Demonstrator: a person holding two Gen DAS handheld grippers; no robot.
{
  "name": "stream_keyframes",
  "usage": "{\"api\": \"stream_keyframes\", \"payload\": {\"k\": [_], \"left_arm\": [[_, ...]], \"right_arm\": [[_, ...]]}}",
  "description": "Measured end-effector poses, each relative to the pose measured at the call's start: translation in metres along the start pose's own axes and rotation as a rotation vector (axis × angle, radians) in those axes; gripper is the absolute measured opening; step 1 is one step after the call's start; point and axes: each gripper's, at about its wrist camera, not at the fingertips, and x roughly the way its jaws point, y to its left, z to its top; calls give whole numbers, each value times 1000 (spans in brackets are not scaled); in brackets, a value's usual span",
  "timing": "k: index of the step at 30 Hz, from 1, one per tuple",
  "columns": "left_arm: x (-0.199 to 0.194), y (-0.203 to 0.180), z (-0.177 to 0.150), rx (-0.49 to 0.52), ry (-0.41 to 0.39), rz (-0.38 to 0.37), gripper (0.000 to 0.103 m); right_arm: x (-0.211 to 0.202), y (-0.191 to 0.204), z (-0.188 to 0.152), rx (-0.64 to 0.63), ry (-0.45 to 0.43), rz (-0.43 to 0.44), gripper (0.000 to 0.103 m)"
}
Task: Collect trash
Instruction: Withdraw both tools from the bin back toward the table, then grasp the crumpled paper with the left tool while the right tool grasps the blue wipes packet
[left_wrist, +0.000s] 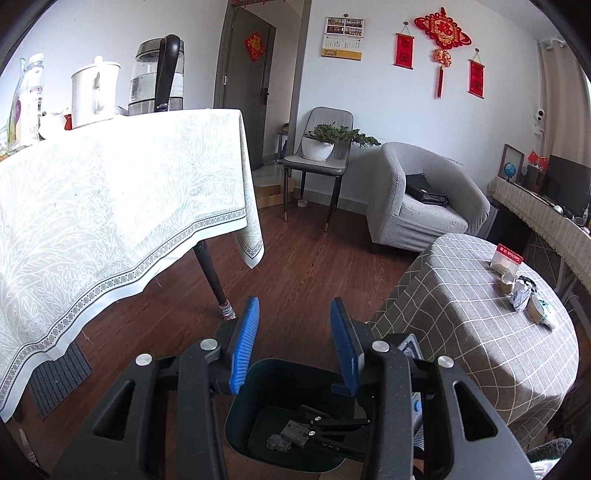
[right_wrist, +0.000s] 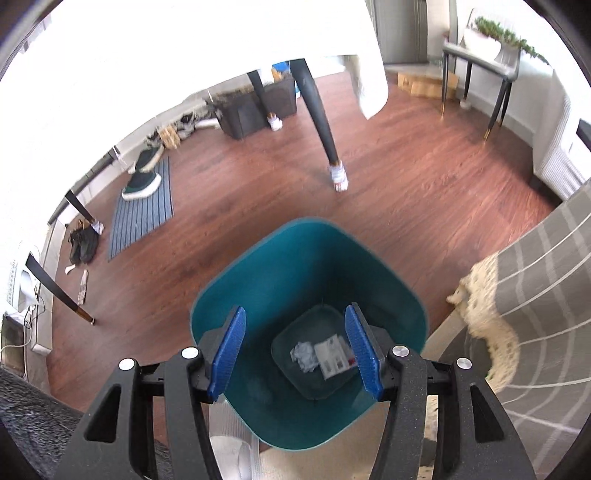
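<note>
Right wrist view looked straight down into the teal bin (right_wrist: 280, 266), standing on the wood floor (right_wrist: 424, 192) just beside the bench with the grey checked cloth (right_wrist: 546, 295). The right tongs (right_wrist: 295, 352) stood moderately apart with nothing between them, hanging over the bin mouth; a crumpled wad (right_wrist: 304, 356) and a flat printed wrapper (right_wrist: 332, 356) lay on the bin floor.

The left tongs (left_wrist: 293, 345) were also parted and empty, aimed across the room above the bin (left_wrist: 288, 417).

Judged from this, one drop was finished and more trash remained. The next pickup would go best with the tongs kept open, lowered squarely over one piece, and closed only once the pads bracket it.

Only the left wrist view showed the leftover trash (left_wrist: 524, 295) on the checked bench (left_wrist: 461, 295): a crumpled foil-like wrapper beside small cups. Only the right wrist view showed the bin contents clearly.
</note>
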Motion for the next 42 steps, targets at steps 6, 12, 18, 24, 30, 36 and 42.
{"api": "stream_keyframes", "payload": {"k": [6,12,18,24,30,36,42], "left_arm": [[-7,-10,7,10,-30,-7,43],[-13,-26,13,11,-56,-23,46],[-9,-45,13,28,-53,-38,53],[-5,-62,12,39,-52,-54,64],[1,-90,11,63,-51,-69,72],[7,-126,8,88,-55,-97,81],[13,-165,5,112,-62,-144,84]], "right_arm": [[-46,-2,15,-32,-125,-18,57],[-96,-12,21,-25,-251,-69,59],[-133,-34,21,8,-322,-99,60],[-171,-57,15,53,-387,-135,60],[-203,-79,3,81,-426,-186,61],[-230,-107,-20,123,-445,-226,62],[-256,-134,-43,156,-449,-300,64]]}}
